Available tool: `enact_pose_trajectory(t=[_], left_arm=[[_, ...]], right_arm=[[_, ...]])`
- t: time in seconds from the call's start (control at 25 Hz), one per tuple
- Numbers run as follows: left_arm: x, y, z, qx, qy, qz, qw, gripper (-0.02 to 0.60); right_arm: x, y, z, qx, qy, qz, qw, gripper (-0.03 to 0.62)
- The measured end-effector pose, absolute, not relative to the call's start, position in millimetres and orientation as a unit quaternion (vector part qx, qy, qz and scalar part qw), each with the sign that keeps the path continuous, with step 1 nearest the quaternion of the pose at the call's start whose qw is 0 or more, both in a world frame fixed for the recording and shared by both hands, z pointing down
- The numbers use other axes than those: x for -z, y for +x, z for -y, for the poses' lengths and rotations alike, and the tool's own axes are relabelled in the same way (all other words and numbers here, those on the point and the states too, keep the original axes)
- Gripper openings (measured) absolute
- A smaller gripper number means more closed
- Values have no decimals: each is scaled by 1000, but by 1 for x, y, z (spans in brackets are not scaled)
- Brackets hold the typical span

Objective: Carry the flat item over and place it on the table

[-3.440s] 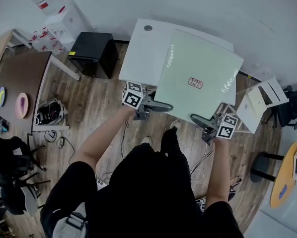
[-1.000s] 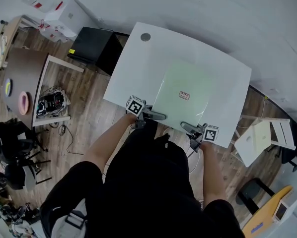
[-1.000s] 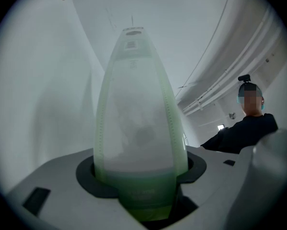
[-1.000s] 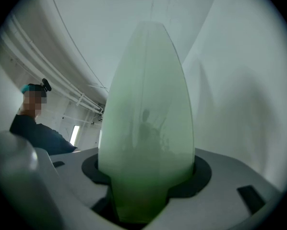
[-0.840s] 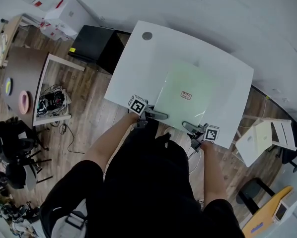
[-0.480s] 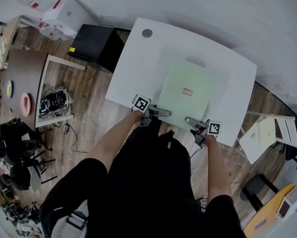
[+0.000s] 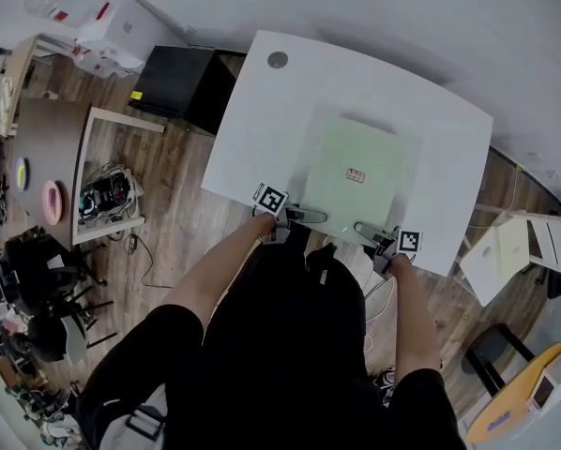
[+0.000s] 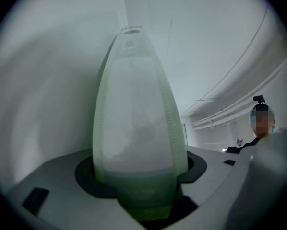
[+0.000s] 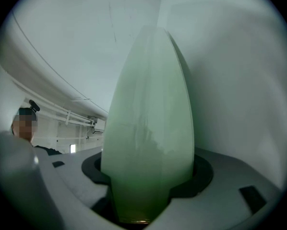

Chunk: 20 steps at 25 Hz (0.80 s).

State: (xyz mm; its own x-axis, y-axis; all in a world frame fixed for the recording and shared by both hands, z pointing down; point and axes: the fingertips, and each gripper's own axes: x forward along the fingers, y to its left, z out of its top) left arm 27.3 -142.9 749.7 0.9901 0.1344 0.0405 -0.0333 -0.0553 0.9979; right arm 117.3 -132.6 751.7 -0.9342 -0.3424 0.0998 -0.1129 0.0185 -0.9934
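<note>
Pale green and translucent, the flat sheet (image 7: 360,162) has square corners and a small red label (image 7: 356,176) at its middle. It lies level over the near half of the white table (image 7: 262,120); whether it already rests there I cannot tell. The left gripper (image 7: 309,216) and right gripper (image 7: 367,228) each pinch its near edge, jaws clamped on the sheet

The red label (image 7: 356,175) on the flat item (image 7: 351,153) is showing too small to read. The person's torso (image 7: 280,345) is covering the floor at the near side of the table (image 7: 252,120). In both gripper views the flat item is blocking everything straight ahead.
</note>
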Motion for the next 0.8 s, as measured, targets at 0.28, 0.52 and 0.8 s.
enact_pose_trajectory(t=[0.28,0.52,0.8], left_arm=[[-755,26,142,-77,710,-41,699,298],[-749,26,142,-30,691,-31,721,324],[-747,26,144,-21,686,-22,727,324]], right_arm=[[-758,118,132,695,-166,-693,90,310],[-758,116,130,699,-163,-692,81,310],[-759,118,131,697,-173,-692,74,311]])
